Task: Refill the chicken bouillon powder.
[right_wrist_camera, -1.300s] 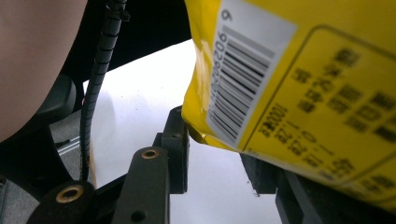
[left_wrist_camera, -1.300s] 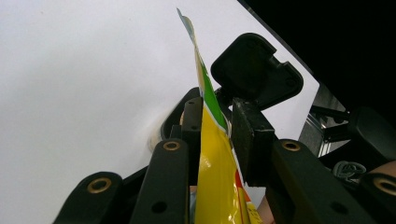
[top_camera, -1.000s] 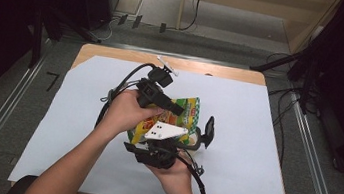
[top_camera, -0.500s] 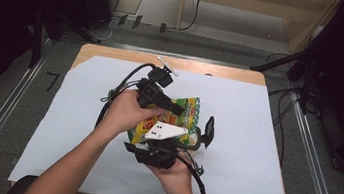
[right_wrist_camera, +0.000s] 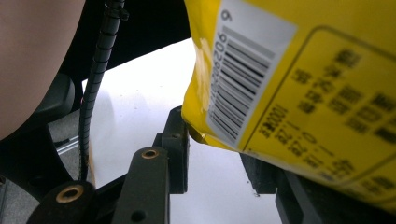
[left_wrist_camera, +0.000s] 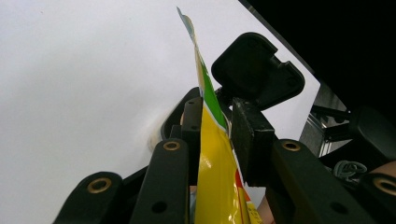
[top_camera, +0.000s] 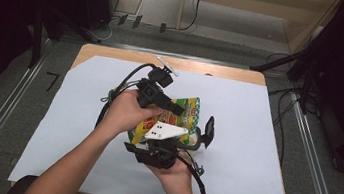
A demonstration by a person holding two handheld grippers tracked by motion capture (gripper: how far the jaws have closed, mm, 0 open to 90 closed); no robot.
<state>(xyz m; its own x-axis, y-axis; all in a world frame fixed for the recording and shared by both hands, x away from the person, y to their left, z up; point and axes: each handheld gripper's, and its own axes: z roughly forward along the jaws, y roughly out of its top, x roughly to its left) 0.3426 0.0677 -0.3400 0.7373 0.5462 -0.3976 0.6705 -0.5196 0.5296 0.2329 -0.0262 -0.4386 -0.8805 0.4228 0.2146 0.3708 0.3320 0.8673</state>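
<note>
Above the table, both hands (top_camera: 130, 111) meet — tools pinching bag (top_camera: 189, 110).

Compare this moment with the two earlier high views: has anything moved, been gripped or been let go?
Nothing visibly changed. The left gripper and the right gripper hold the same poses at the yellow snack bag, which lies in the same spot above the white sheet; both hands kept still.

Both forearms are bare, with no sleeve in sight. Each hand carries a black gripper: the left gripper (top_camera: 178, 109) and the right gripper (top_camera: 203, 134) have flat linked arms with brass-ringed rivets (plus plain screw holes), black trailing cables, and one pale grey three-cornered plate.
</note>
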